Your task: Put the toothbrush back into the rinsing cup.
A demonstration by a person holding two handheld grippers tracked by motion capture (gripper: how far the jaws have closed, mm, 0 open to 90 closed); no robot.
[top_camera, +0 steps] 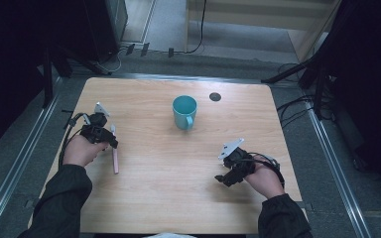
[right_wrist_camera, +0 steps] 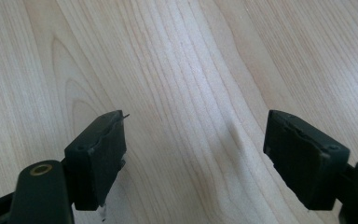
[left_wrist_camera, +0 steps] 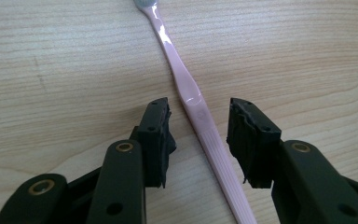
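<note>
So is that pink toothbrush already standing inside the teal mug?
No, the pink toothbrush lies flat on the wooden table, between the left gripper's jaws, far from the teal mug.

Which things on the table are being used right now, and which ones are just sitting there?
In use:
- pink toothbrush, lying between the left gripper jaws, not yet pinched

Just sitting there:
- teal mug, mid-table
- round dark hole in the tabletop
- right gripper, open over bare wood

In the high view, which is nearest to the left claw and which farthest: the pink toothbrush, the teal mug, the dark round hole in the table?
1. Pink toothbrush: directly at the left claw, lying between its jaws on the table's left side.
2. Teal mug: near the table's middle, towards the far edge.
3. Dark round hole: beyond the mug, nearer the far edge.
</note>
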